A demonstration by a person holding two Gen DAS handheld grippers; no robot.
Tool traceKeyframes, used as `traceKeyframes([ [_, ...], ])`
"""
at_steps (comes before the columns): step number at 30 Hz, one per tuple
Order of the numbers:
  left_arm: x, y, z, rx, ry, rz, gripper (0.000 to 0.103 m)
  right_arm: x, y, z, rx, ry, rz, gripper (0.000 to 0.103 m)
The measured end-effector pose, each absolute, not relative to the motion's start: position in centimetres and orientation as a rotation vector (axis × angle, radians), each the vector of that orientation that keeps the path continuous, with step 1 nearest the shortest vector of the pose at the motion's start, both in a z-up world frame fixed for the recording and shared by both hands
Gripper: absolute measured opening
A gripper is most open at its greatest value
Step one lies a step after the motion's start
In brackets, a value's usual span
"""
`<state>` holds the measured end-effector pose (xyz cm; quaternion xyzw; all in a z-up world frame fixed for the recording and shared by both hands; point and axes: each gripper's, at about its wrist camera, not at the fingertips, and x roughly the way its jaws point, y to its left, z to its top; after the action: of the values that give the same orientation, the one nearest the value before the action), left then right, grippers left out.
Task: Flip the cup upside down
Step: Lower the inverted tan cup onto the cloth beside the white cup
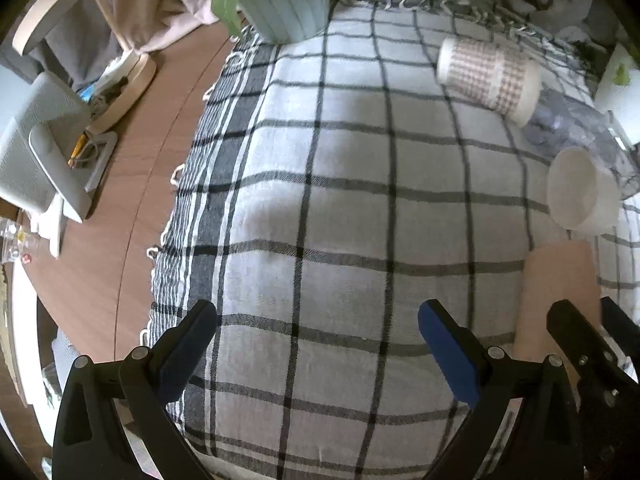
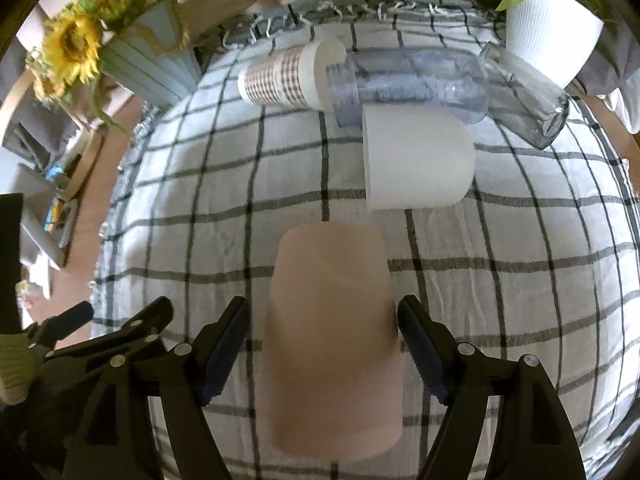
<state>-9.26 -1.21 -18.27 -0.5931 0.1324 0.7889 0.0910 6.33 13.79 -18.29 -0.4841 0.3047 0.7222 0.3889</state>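
Note:
A pink cup (image 2: 332,332) stands on the checked cloth (image 2: 500,280) between the fingers of my right gripper (image 2: 320,344). Its flat closed end faces up. The jaws stand open on either side of it, a small gap on the left, the right pad close to its wall. The same cup shows at the right edge of the left wrist view (image 1: 560,284). My left gripper (image 1: 316,344) is open and empty over the cloth, left of the cup.
A white cup (image 2: 416,160) lies on its side behind the pink one, also in the left wrist view (image 1: 580,192). A checked cup (image 2: 288,76), a clear plastic bottle (image 2: 412,80) and a glass (image 2: 532,108) lie beyond. A blue planter (image 1: 284,0) and a white pot (image 2: 548,36) stand at the back.

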Motion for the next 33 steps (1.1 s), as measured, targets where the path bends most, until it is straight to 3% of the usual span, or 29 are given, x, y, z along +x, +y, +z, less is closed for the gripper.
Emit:
traceKeyframes([
  [17,-7.3,6.6,-12.6,-1.599,0.368,2.163,0.103,12.3,15.6,-9.9,-0.988,0.801,1.787,0.076],
  [27,-7.7,12.0,-14.8,-1.68,0.438,2.029,0.102,15.8,18.0,-10.5,-0.974,0.857,1.715,0.076],
  [33,-8.5,12.9,-17.3,-1.83,0.365,1.931,0.094,16.9,19.6,-11.6,-0.987,0.911,1.694,0.076],
])
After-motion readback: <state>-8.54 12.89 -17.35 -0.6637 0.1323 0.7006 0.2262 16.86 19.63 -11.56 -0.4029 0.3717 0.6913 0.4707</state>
